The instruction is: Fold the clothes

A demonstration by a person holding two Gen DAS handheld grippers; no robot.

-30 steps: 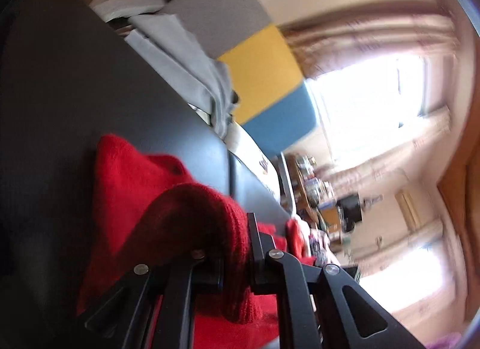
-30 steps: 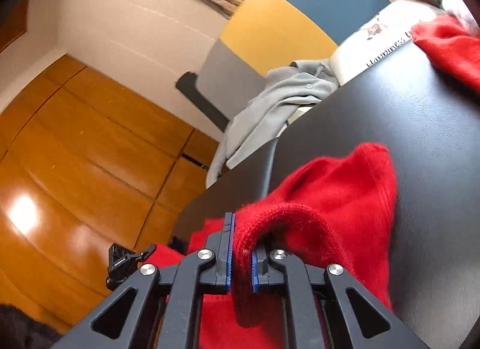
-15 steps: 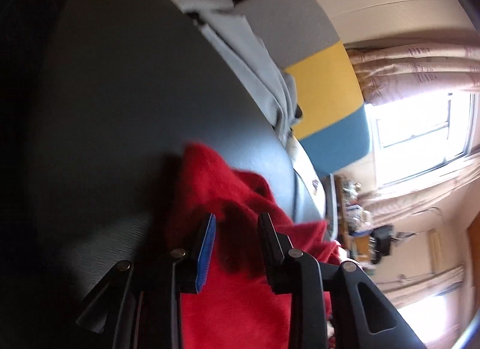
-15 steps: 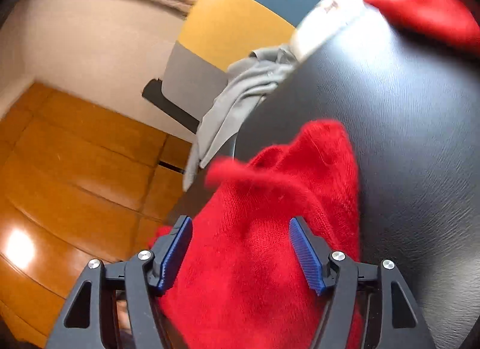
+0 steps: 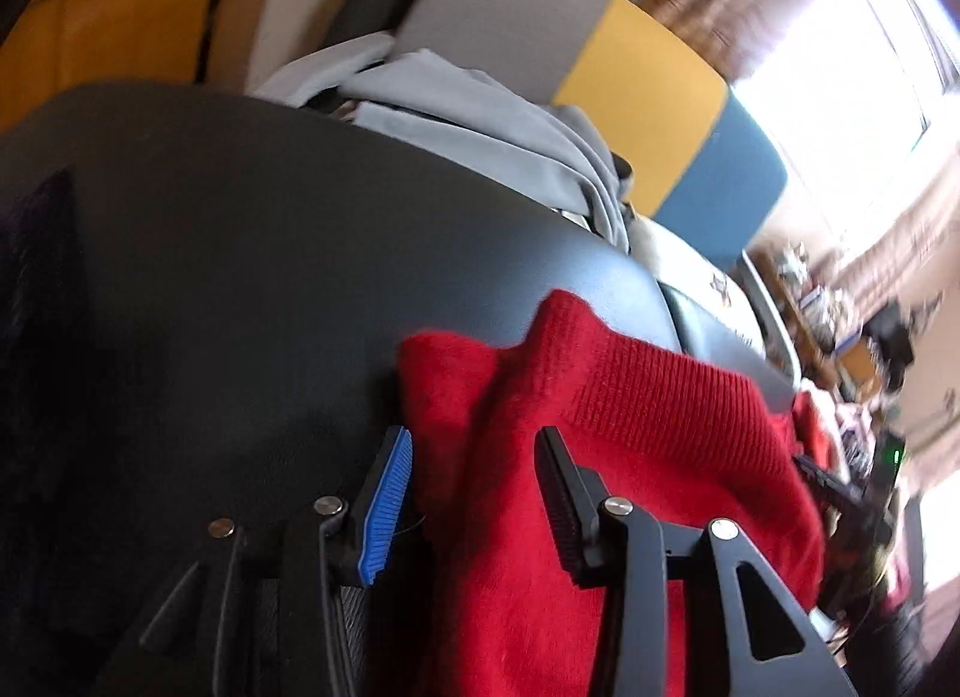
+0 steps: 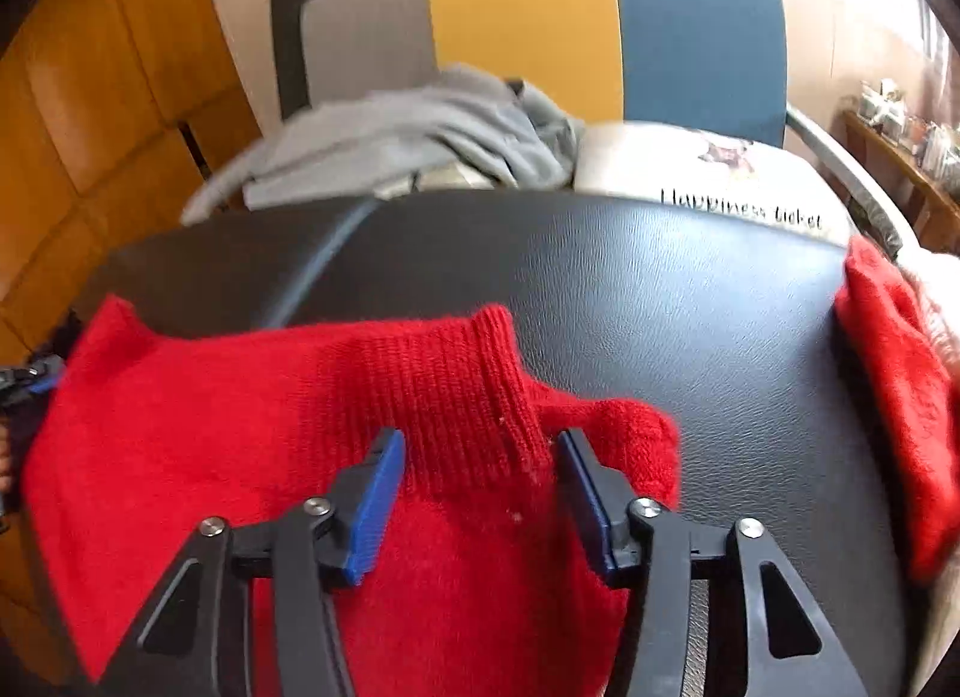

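Note:
A red knitted sweater (image 6: 252, 433) lies on the black leather table (image 6: 690, 313), its ribbed hem (image 6: 456, 391) folded up toward the far side. My right gripper (image 6: 480, 457) is open just above the ribbed hem, empty. In the left wrist view the same sweater (image 5: 630, 427) lies under my left gripper (image 5: 474, 457), which is open and holds nothing. Another piece of red knit (image 6: 894, 397) lies at the table's right edge.
A grey garment (image 6: 408, 139) is heaped on a grey, yellow and blue chair (image 6: 528, 25) behind the table. A white cushion with print (image 6: 720, 175) lies next to it. Wooden panelling (image 6: 90, 97) stands at the left. The table's far edge is near the sweater.
Both grippers were shut on folds of the red sweater a second ago. They opened and let it go, and the sweater now lies on the table.

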